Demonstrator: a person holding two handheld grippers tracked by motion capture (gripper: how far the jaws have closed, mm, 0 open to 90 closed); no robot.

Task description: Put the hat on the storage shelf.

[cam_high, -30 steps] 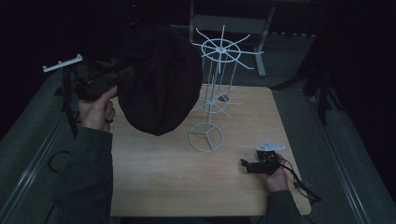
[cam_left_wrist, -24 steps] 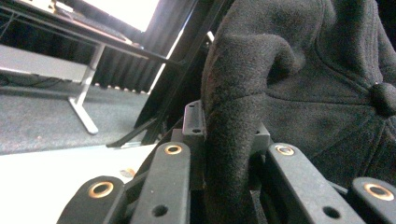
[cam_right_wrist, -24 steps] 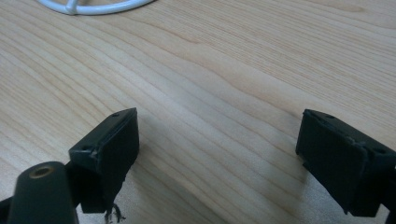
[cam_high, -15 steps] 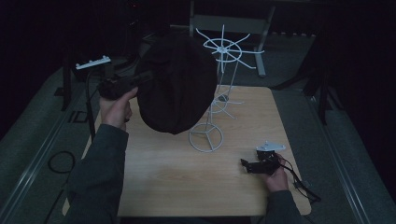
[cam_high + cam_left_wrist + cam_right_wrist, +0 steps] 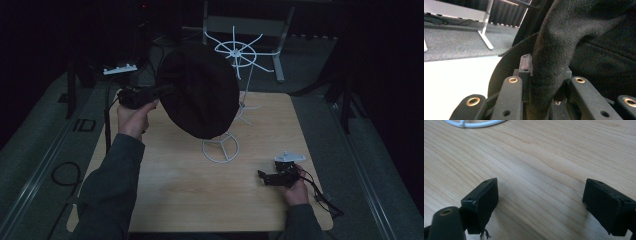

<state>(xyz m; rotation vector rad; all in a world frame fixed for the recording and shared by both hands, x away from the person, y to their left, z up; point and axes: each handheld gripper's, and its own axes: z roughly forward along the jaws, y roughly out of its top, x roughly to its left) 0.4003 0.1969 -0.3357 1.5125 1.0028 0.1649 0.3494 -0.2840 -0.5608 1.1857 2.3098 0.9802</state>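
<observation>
Left gripper: jaws just eased slightly, pads still pinching black hat brim.
Right gripper: wide apart, holding nothing, resting on table.
Hat: beside white wire stand.

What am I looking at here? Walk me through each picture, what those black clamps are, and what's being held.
A person sits at a wooden table with a hand-held two-jaw clamp in each hand. The high view looks down from above the table. The other two come from cameras riding on the clamps, looking along their black jaws.

The left gripper holds a big black hat up by its brim; its jaws have just been easing open, with the brim between them and still touching. The hat hangs in front of a white wire stand, whose ring base sits on the table. The right gripper rests low over the wood, jaws apart, holding nothing.
</observation>
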